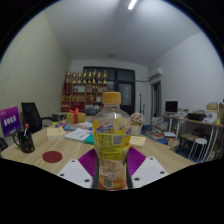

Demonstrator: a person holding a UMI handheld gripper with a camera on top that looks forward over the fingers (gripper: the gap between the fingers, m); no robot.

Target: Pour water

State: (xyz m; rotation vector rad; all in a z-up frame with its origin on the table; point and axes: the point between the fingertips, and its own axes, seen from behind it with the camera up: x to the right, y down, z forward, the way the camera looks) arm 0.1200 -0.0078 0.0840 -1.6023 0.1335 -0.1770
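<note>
Desk [60, 152], wooden, cluttered at far side; red disc [52, 156] at left, dark mug [24, 142] further left. Bottle [111, 140], yellow cap, upright, raised nearest the camera btwn the pads. Tool [111, 168] pinching the bottle low on its body, both pads pressed to it.

Step, my read: carry then tilt. Keep the bottle upright en route, tilt slowly over the receiving vessel; cap looks on, needs removing first.

Label: yellow/red, text not legible.
</note>
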